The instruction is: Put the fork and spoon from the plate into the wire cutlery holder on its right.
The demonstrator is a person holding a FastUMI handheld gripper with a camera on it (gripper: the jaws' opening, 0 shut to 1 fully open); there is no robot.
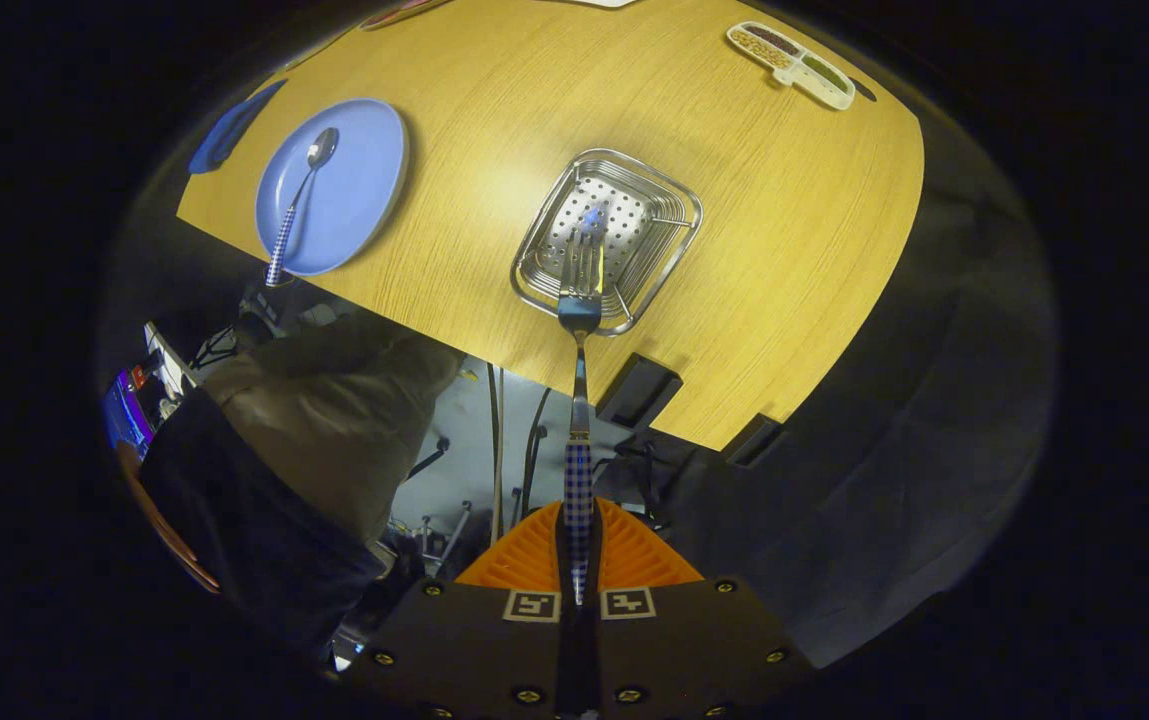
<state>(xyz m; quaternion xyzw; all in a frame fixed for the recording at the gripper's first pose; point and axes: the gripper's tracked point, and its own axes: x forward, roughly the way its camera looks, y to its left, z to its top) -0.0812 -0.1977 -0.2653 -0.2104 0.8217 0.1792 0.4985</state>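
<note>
Gripper (579, 545) fingers closed on checked handle of fork (580, 300); tines hang over wire holder (669, 205) on wooden table (494, 120). Spoon (300, 200) lies on blue plate (359, 190), left of holder.

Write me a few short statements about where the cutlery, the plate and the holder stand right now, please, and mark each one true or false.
1. The claw is shut on the fork by its checked handle. True.
2. The fork's tines point at the blue plate. False: they line up with the wire cutlery holder.
3. The spoon lies on the plate. True.
4. The spoon is already in the holder. False: it lies on the plate.
5. A divided snack tray sits on the table beyond the holder. True.
</note>
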